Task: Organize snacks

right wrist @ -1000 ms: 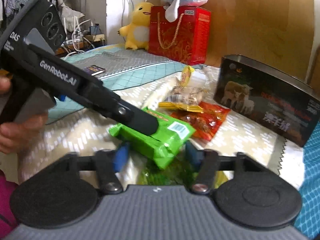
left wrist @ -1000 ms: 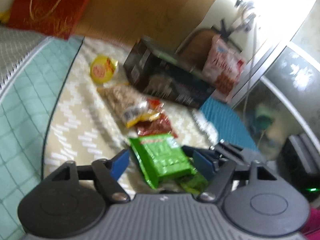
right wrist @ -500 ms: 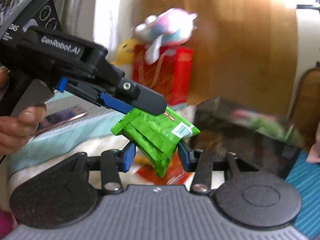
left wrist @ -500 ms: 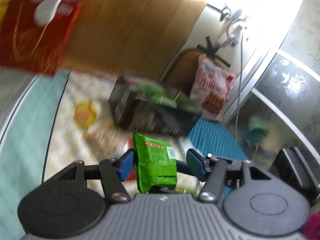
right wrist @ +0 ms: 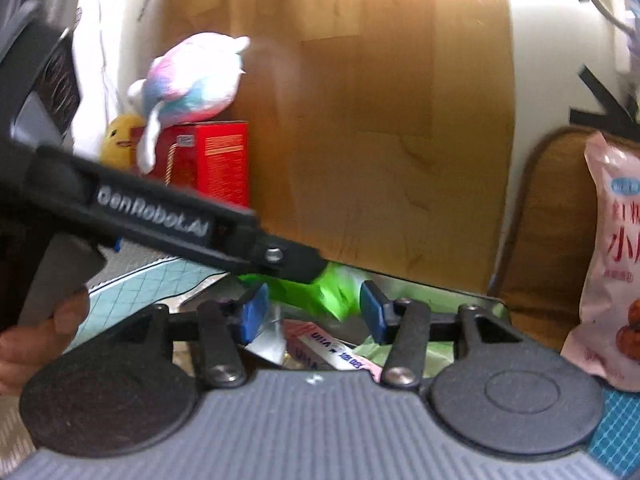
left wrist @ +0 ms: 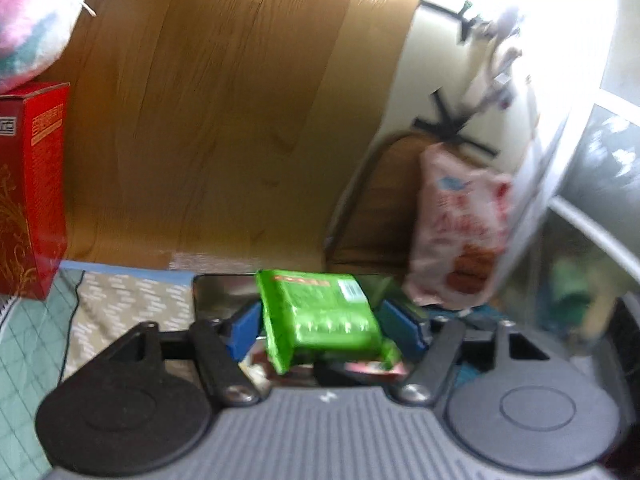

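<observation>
Left wrist view: your left gripper (left wrist: 322,322) has the green snack pack (left wrist: 320,314) between its blue pads, right over the open box (left wrist: 224,292) at the bed's far edge. The jaws have just been opening, and there's daylight on both sides of the pack now, so it looks let go, or very nearly. From the right wrist view, your right gripper (right wrist: 312,312) stands apart too, its jaws also just opened, with the blurred green pack (right wrist: 332,292) passing between and beyond its pads, none pressing on it. Your left hand (right wrist: 36,340) grips the handle at the picture's left, that tool reaching across and tilted down toward the box (right wrist: 440,292), where other wrappers already lie. This pack should be light, crinkly and slick, soft enough to buckle, so if you need it again, pinch across the flat sides near the sealed edge, not a corner. Both tools point gently downward over the box.
</observation>
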{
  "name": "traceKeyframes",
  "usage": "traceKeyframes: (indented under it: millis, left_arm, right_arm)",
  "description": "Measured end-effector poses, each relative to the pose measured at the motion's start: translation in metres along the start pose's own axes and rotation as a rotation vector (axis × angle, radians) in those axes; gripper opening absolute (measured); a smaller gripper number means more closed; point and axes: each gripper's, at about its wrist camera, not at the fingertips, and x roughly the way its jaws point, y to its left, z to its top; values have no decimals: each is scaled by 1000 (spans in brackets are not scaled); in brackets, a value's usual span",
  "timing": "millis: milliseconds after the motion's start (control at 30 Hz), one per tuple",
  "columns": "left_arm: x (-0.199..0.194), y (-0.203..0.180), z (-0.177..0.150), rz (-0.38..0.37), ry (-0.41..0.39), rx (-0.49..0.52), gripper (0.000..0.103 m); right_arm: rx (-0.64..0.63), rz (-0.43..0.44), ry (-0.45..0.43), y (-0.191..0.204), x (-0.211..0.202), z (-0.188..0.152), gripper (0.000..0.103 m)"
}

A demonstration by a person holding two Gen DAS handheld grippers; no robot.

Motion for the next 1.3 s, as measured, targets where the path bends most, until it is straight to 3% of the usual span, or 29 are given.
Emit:
traceKeyframes:
  millis: [67,167,300,467,633,700,767,800,900,1000,1133,1300]
  left_arm:
    - [5,4,-2,41,0,4,69]
    - [-13,22,-5,8,-35,-52,69]
    - [-48,50,-19,17,-80,-134,70]
    - [-78,80,-56,43,-50,-241,70]
    - [-87,96,-95,30,27,-341,69]
    - [-88,99,-106,5,52,-373,67]
    - [-87,97,-112,-13,67,-379,67]
    - [-86,95,-113,-17,73,-375,65]
    - [-76,89,-116,-34,118,-357,55]
    - [-78,83,-119,-11,114,-321,47]
    - [-90,80,-124,-35,111,-321,42]
    - [-109,67,-135,-34,108,-273,42]
  right_arm:
    - [33,10,-21,-4,-8,-3,54]
    - [57,29,-44,-5,-24,-12,54]
    - [66,101,-34,7,-42,-25,54]
    - [71,251,116,36,-29,-41,54]
    - [-28,324,237,74,-13,-54,55]
    - [-63,309,237,85,-9,-56,56]
    - [-76,302,239,92,-7,-53,48]
    - [-68,318,244,95,-8,-51,29]
    - [-76,332,257,108,-16,-54,23]
    - [-102,338,250,120,-28,-62,14]
    - [-90,354,259,130,-40,-71,13]
    - [-66,446,290,147,-49,-81,15]
